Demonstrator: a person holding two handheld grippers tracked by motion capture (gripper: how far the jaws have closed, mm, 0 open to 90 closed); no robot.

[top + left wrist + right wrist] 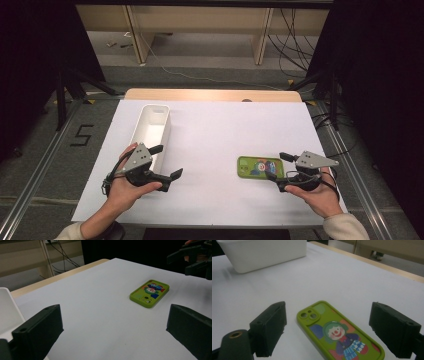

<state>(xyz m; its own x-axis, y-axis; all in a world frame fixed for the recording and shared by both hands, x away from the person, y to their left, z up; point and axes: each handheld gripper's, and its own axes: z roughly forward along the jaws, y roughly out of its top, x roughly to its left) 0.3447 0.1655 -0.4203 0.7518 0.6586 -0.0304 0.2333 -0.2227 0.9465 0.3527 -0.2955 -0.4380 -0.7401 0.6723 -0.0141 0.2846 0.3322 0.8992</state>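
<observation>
A: Nearest the lens, the right tongs (328, 332) stand wide open with the phone case (337, 333) lying flat between the jaws, not gripped.

B: What does it look like?

A: Lime green, a clown in a green hood on its back, camera cut-outs at one end. It lies on the right half of the bench (215, 130), near the front edge, just ahead of the right tongs (276, 167).

B: And the left tongs (167, 161)?

A: Fully open, holding nothing, beside the near end of the white bin (151, 130).

B: The surface?

A: A white sheet over a wooden top; a strip of wood shows at the far edge. Beyond it are a grey floor, cables and dark curtains. Bare sheet lies between case and bin.
</observation>
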